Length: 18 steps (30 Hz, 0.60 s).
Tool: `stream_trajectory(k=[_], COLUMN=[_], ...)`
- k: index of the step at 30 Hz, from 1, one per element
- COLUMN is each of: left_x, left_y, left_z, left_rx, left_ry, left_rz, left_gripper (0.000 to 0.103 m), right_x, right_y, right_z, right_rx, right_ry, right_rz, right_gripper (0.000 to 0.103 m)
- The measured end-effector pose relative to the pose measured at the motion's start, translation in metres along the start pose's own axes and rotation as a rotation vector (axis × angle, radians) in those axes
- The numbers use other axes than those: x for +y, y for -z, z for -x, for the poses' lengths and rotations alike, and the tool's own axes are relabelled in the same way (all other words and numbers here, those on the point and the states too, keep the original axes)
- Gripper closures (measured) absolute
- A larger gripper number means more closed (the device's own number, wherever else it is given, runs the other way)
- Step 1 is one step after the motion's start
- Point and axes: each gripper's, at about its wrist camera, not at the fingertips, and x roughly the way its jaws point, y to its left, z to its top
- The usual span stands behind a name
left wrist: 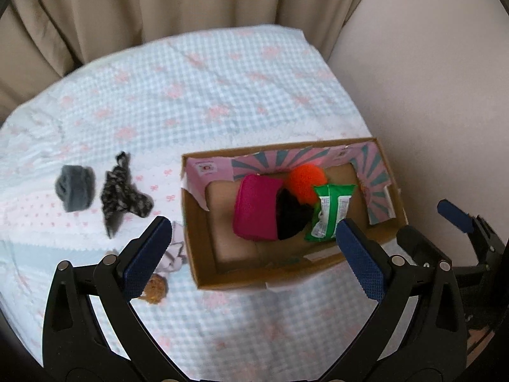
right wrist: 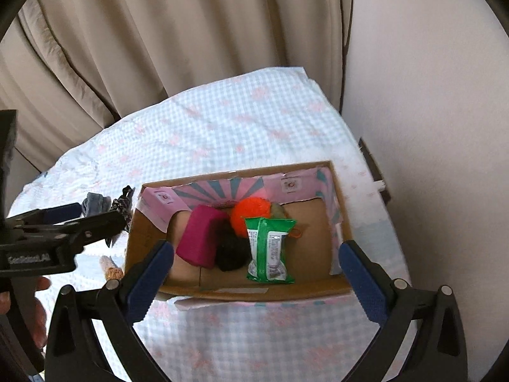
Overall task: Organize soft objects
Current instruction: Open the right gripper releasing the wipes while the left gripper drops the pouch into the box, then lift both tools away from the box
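Note:
An open cardboard box [left wrist: 197, 248] [right wrist: 345, 222] sits on the checked bedspread. Inside lie a magenta pouch [left wrist: 256, 210] [right wrist: 200, 238], a black soft item [left wrist: 291, 215] [right wrist: 232, 250], an orange pompom [left wrist: 305, 181] [right wrist: 251, 213] and a green wipes pack [left wrist: 329, 211] [right wrist: 270, 248]. Left of the box lie a grey rolled sock [left wrist: 74, 187] [right wrist: 94, 207], a black-and-white knitted piece [left wrist: 122, 187] [right wrist: 122, 205] and a small doll [left wrist: 165, 264] [right wrist: 109, 269]. My left gripper [left wrist: 254, 254] is open and empty above the box's near edge. My right gripper [right wrist: 254, 277] is open and empty over the box's near wall.
Beige curtains [left wrist: 143, 3] hang behind the bed. A plain wall [right wrist: 429, 127] runs along the right. The bedspread [left wrist: 206, 95] stretches behind the box. The right gripper shows at the right edge of the left wrist view [left wrist: 458, 222].

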Motion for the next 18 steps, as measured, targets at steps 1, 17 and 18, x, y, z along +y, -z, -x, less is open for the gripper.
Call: stream_trajectory(k=[1, 17, 18], left_x=[-0.001, 0.036, 0.040], left_y=[0.002, 0.062, 0.067], left_z=[0.009, 0.185, 0.194], left_rx=[-0.014, -0.262, -0.274], left_ry=[-0.006, -0.099, -0.102], left_rz=[-0.006, 0.073, 0.082], left_gripper=[0.000, 0.000, 0.000], right_x=[0.001, 0.058, 0.064], right_y=[-0.001, 0.011, 0.013], right_z=[0.006, 0.120, 0.128], right_rx=[-0.005, -0.115, -0.129], right_ry=[-0.001, -0.051, -0.048], right_rz=[0.003, 0.141, 0.149], right_gripper=[0.000, 0.000, 0.000])
